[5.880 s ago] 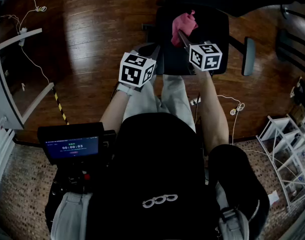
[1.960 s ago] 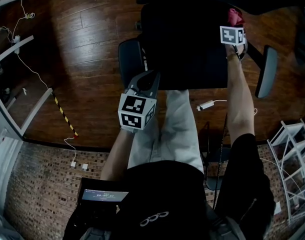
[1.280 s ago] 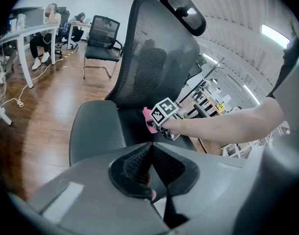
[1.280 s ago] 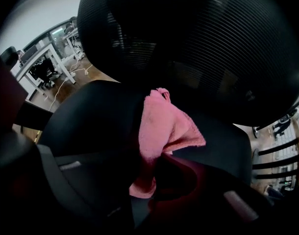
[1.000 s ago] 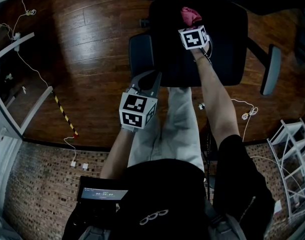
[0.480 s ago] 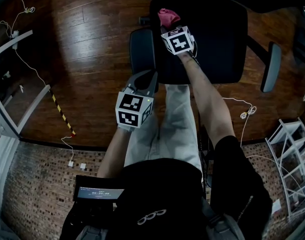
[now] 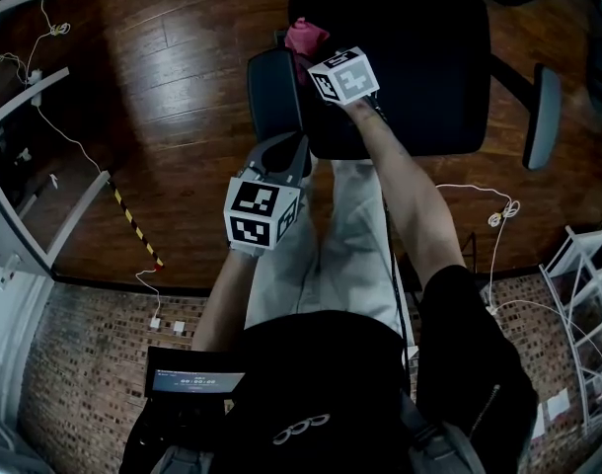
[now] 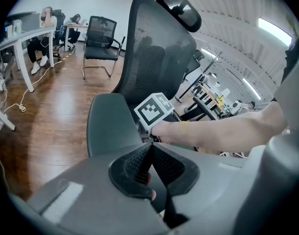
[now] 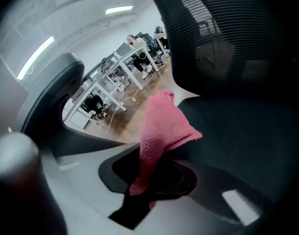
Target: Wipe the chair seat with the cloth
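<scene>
Wiping: right gripper (image 9: 152,173) pinches cloth (image 9: 164,124), seat (image 7: 419,67) just beyond fingers; left gripper (image 8: 150,155) clenched, empty. Next: drag cloth across seat.

As the right gripper (image 9: 153,176), I clamp my fingers (image 9: 181,179) on a crumpled pink terry cloth (image 9: 161,124), which stands up out of them. Just beyond them and to their right spreads the black fabric chair seat (image 9: 242,146). The black mesh backrest (image 9: 228,38) rises above it.

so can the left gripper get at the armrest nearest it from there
Probably yes: the left gripper, shut and empty, points straight at the armrest just ahead, and nothing stands between them.
</scene>
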Motion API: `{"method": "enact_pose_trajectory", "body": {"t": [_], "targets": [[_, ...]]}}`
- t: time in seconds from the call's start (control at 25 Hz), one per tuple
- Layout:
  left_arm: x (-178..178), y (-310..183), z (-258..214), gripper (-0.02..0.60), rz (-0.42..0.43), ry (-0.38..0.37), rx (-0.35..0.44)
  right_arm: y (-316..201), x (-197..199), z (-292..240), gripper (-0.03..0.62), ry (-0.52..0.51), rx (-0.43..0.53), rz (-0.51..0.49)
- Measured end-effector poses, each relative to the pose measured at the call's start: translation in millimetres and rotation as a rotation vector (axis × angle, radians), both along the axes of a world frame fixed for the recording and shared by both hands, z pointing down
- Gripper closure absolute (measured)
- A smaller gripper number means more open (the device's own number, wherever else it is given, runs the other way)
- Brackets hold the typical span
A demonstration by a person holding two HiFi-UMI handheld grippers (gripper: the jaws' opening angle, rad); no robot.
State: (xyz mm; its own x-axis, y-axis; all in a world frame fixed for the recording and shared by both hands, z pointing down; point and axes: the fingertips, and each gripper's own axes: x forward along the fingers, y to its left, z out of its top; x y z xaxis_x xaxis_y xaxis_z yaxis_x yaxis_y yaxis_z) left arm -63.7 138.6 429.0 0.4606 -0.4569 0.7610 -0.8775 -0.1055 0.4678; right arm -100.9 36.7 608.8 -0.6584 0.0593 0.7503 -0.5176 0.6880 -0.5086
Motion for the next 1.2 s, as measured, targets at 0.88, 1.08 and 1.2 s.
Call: {"method": "enact_pose_trajectory", "body": {"t": [0.88, 1.08, 1.2], "targets": [[59.0, -12.9, 3.9, 0.588, 0.080, -0.026, -0.024, -77.2, 223.5, 35.1, 0.526, 0.236, 0.010, 0.268], [73.6, -16.0, 5.9, 0.588, 0.093, -0.029, -0.029, -92.2, 282.9, 31.3, 0.526, 0.286, 0.024, 0.338], [82.7, -18.4, 8.3, 0.588, 0.107, -0.030, -0.033, -101.0, 315.3, 29.9, 0.526, 0.313, 0.033, 0.371]]}}
